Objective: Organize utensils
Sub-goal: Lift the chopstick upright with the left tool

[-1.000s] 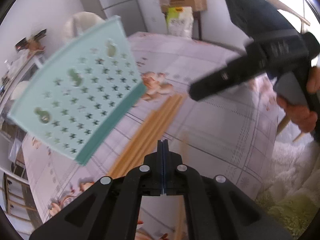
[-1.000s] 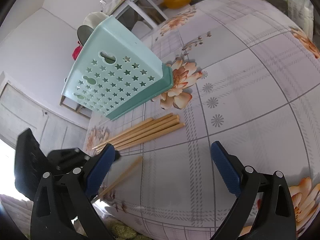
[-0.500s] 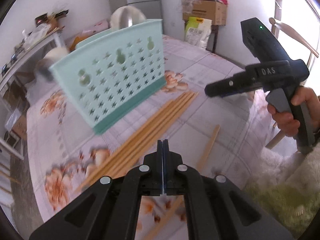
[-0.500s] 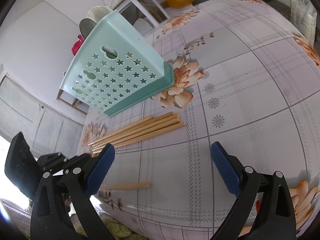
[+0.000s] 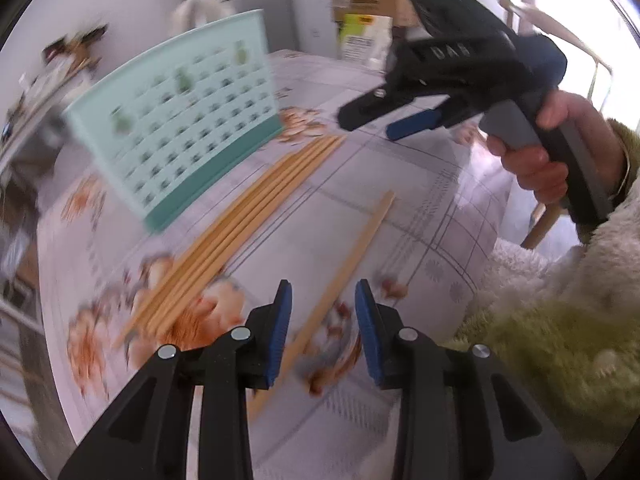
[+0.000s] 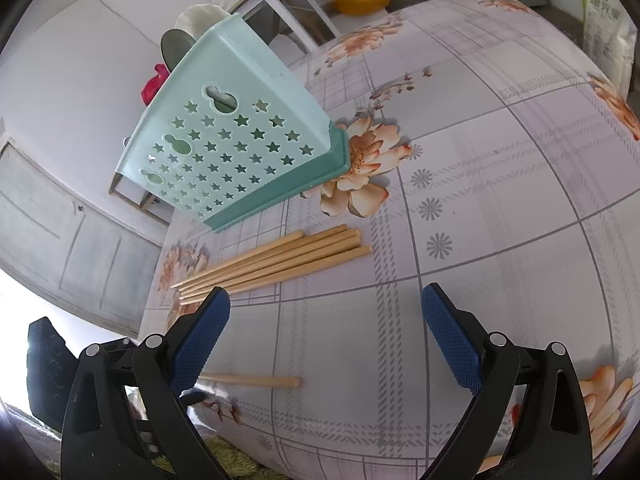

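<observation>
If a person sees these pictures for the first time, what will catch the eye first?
Probably the mint-green utensil basket with star-shaped holes, standing on the floral tablecloth. Just in front of it lies a tidy bundle of wooden chopsticks, with a single chopstick apart, nearer the table edge. The left gripper, jaws just opening, straddles that lone stick without touching it.

The left wrist view is smeared by motion: the holes in the basket (image 5: 176, 128) blur to dark smudges, and the tablecloth (image 5: 400, 200) flowers near the left gripper (image 5: 322, 332) run into orange streaks. The lone chopstick's (image 5: 344, 268) near end passes behind a blue pad (image 5: 280, 332). In the right wrist view its thin end is hidden behind the right gripper's (image 6: 324, 336) finger (image 6: 196, 344). The bundle's (image 6: 276, 264) tips slip behind that same finger. The basket's inside cannot be seen.
</observation>
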The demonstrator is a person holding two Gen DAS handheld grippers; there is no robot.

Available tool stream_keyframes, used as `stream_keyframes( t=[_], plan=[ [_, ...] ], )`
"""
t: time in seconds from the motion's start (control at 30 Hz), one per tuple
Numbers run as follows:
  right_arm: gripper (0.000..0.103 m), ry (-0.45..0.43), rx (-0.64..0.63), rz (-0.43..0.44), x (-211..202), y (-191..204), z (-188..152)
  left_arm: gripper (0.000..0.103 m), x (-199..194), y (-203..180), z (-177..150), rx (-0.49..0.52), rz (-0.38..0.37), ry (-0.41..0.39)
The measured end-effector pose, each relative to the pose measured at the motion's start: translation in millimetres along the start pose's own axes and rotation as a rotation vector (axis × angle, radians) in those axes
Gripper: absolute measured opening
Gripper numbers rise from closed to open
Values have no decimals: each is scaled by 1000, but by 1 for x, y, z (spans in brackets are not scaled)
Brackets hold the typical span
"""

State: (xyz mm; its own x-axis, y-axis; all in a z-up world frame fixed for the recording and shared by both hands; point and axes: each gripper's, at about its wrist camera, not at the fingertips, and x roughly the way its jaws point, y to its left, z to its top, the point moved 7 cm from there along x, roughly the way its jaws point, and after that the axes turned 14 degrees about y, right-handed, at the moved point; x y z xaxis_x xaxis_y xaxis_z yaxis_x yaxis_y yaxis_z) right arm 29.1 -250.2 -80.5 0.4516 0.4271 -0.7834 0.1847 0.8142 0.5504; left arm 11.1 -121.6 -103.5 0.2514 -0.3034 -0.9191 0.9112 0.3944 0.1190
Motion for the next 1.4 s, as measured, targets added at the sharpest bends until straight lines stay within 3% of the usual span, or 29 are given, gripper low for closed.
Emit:
stream_keyframes(
  t=[0.3, 0.4, 0.47, 0.73, 0.9, 1.07, 1.17, 1.27, 1.33, 1.4],
  plan=[
    [92, 1, 10, 14, -1, -2, 1, 31, 23, -14, 34, 150, 0, 23],
    [92, 1, 14, 19, -1, -1, 2, 23, 25, -20, 42, 177, -16, 25],
    [92, 0, 17, 23, -1, -2, 1, 9, 27, -25, 47, 193, -45, 30],
    [92, 2, 16, 25, -2, -3, 1, 6, 24, -25, 55, 190, -54, 11],
    [84, -19, -25, 2, -12, 2, 5, 6, 2, 3, 54, 79, -55, -38],
    [75, -41, -151, -30, -21, 27, 13, 6, -31, 56, 40, -124, -16, -100],
    [66, -25, -278, -99, -13, 53, 16, 6, -51, 85, 28, -244, 8, -136],
    [50, -4, -381, -190, 5, 73, 19, 6, -75, 118, 11, -374, 58, -180],
    [38, 5, -408, -223, 17, 78, 22, 6, -88, 136, -1, -451, 90, -209],
    [34, 18, -401, -232, 28, 79, 31, 6, -101, 151, -12, -513, 122, -235]
  ],
)
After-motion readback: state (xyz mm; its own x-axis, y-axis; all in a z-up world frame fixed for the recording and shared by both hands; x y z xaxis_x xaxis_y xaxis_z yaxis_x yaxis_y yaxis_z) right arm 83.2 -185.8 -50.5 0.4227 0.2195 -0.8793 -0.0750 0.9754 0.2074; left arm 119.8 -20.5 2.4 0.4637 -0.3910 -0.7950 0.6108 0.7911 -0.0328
